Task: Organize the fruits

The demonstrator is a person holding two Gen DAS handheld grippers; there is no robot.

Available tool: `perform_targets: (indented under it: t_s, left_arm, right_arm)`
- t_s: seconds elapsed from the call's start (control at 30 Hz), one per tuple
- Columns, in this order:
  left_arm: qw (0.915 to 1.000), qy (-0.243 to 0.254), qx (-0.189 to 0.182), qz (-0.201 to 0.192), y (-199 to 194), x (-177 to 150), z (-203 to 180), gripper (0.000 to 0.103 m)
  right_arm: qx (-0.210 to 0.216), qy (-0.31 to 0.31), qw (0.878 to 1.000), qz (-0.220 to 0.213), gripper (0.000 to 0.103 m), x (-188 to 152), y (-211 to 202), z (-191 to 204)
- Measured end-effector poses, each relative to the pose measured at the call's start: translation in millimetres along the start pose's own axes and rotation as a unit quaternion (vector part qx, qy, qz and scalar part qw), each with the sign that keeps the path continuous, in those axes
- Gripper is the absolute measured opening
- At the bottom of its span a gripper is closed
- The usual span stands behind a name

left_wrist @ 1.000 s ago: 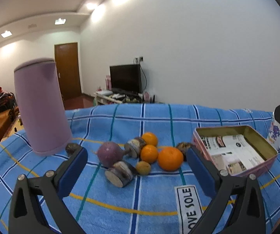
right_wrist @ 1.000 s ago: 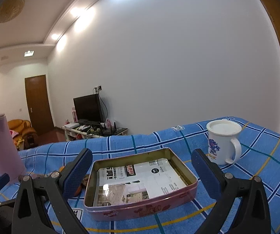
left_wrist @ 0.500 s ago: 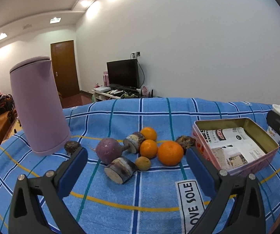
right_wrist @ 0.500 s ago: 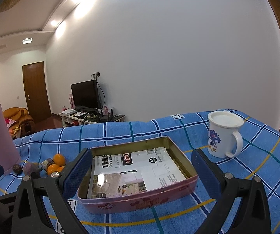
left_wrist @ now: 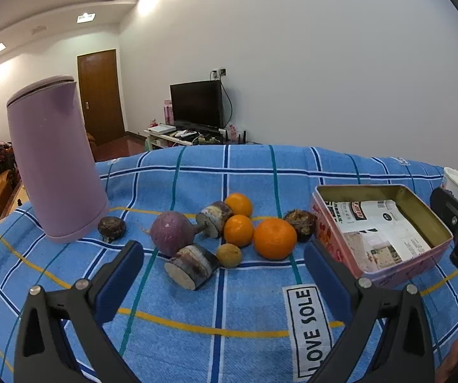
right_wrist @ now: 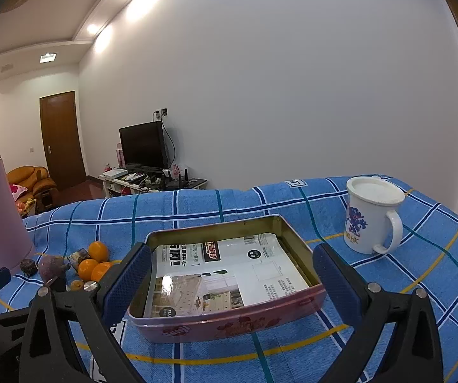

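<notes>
Hovering with jaws apart, the left gripper [left_wrist: 222, 271] faces oranges [left_wrist: 274, 238] mid-frame beside a "LOVE SOLE" label [left_wrist: 309, 325]; the right gripper [right_wrist: 232, 274], likewise spread, frames the tin [right_wrist: 229, 322] near an "HK" mug [right_wrist: 369, 220].

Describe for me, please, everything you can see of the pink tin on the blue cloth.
The pink tin is a shallow rectangular box with rounded corners, apparently metal: pink outside with a reddish printed pattern, dull gold inside. It has no lid on and lies flat on the blue checked cloth, open side up. Printed paper sheets line its bottom; no fruit is in it. The open right gripper stands in front of it, its jaws apart to either side. A brown bulb lies right beside its left wall.
</notes>
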State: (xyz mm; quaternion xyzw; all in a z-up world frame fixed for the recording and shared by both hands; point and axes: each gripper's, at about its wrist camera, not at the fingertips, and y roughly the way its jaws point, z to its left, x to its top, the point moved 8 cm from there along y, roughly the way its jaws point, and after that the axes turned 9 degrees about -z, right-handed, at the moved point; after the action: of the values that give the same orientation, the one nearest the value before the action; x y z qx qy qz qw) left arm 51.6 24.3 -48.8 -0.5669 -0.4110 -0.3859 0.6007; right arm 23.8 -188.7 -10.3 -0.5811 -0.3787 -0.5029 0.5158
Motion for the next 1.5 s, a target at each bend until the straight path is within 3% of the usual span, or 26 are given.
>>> perform_targets:
  t_s: [1.5]
  left_arm:
    - [0.9999, 0.007, 0.002, 0.008, 1.0, -3.2, 0.9, 0.102]
  right_arm:
    - [0.009, 0.002, 0.999, 0.032, 0.102, -11.7, 9.0, 3.6]
